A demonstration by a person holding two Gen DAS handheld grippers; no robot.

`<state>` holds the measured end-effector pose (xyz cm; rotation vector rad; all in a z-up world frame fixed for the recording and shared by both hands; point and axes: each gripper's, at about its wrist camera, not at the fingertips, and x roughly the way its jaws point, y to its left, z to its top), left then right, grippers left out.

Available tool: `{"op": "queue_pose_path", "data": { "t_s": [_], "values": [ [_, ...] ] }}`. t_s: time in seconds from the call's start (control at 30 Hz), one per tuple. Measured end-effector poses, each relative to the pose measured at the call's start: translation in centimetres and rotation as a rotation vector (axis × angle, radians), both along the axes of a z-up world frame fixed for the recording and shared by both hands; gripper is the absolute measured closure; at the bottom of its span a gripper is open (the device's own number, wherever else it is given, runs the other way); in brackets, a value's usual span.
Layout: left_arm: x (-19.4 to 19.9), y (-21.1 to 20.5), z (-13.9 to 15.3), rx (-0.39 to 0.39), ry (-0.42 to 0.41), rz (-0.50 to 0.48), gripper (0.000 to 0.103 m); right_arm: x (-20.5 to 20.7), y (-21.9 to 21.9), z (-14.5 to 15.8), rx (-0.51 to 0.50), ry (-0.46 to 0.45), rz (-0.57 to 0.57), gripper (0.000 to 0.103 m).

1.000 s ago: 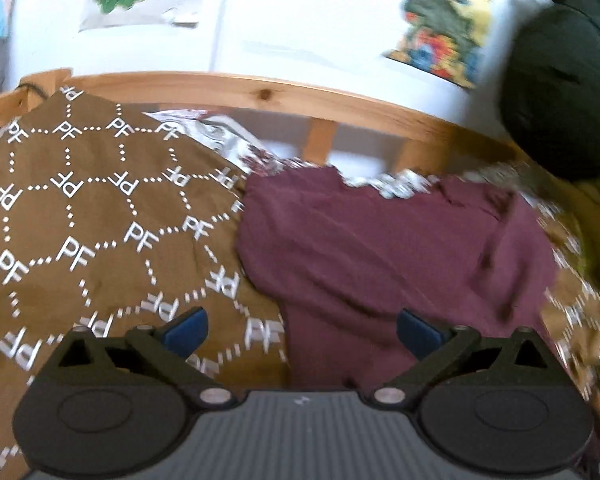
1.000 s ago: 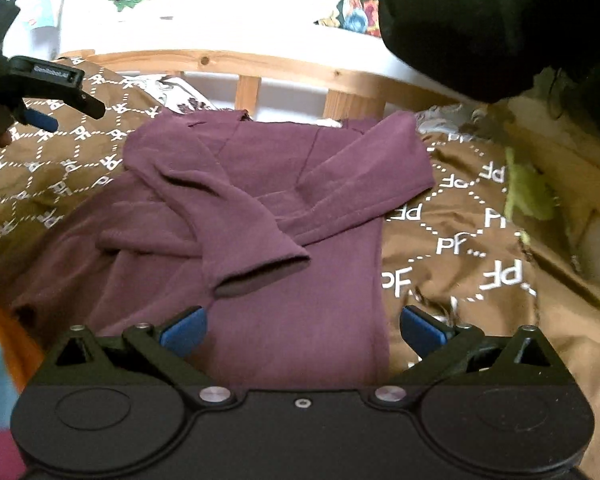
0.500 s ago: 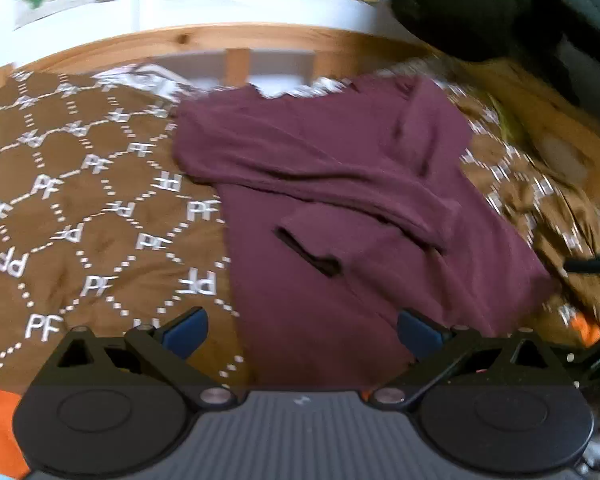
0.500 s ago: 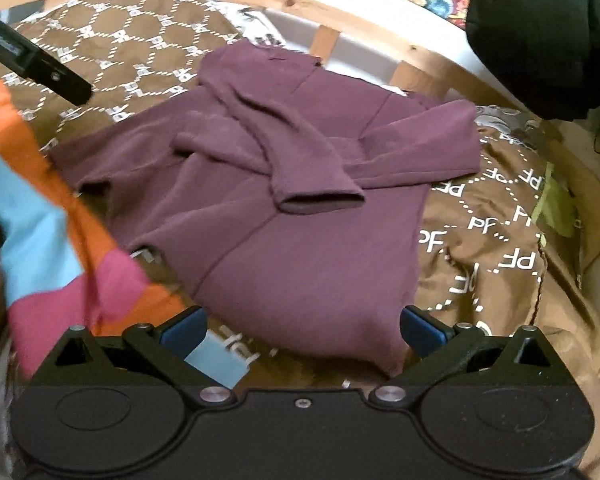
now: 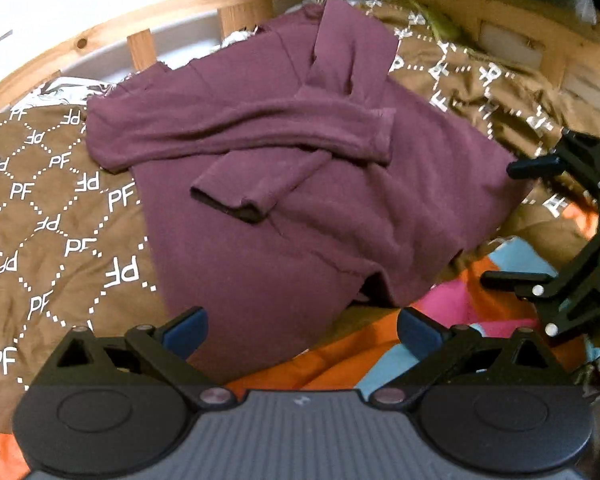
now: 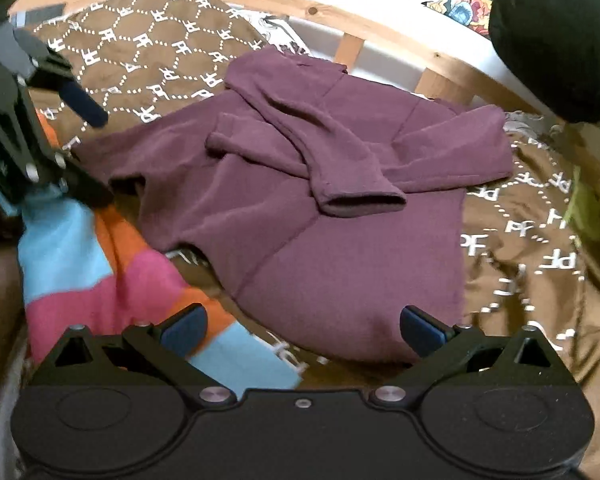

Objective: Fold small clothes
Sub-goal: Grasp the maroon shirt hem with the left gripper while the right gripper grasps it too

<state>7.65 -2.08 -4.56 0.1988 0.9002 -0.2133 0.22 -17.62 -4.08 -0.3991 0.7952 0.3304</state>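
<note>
Pulling back from maroon top (image 5: 300, 184): both sleeves now crossed over chest, hem just ahead of fingertips. Left gripper (image 5: 300, 330) and right gripper (image 6: 300, 326) fingers apart, empty. Judgement: sleeve fold done, body fold next.

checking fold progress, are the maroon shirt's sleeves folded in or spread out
Folded in: both sleeves lie crossed over the maroon shirt, whose body remains spread flat.
</note>
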Motion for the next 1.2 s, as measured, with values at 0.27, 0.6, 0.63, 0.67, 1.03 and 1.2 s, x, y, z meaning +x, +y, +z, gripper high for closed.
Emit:
{"op": "queue_pose_path", "data": {
  "t_s": [0.27,0.6,0.63,0.67,1.03,1.2],
  "values": [
    [2.1,0.3,-1.6,0.097,0.02,0.087,0.0,0.1,0.8,-0.6,0.015,-0.016,0.024,0.001],
    [1.4,-1.1,-0.8,0.26,-0.145,0.041,0.031,0.8,-0.3,-0.9,0.063,0.005,-0.066,0.001],
    [1.3,-1.3,-0.6,0.264,-0.16,0.041,0.043,0.8,-0.4,-0.8,0.061,-0.005,-0.071,0.001],
    [1.3,-1.2,-0.3,0.257,-0.173,0.041,0.06,0.7,-0.5,-0.7,0.06,-0.014,-0.075,0.001],
    [2.1,0.6,3.8,0.104,-0.247,0.091,0.098,0.5,0.6,-0.3,0.085,-0.106,-0.032,0.001],
    [2.4,0.9,4.5,0.066,-0.247,0.109,0.098,1.6,2.9,-1.1,0.043,-0.15,-0.026,0.001]
  ]
}}
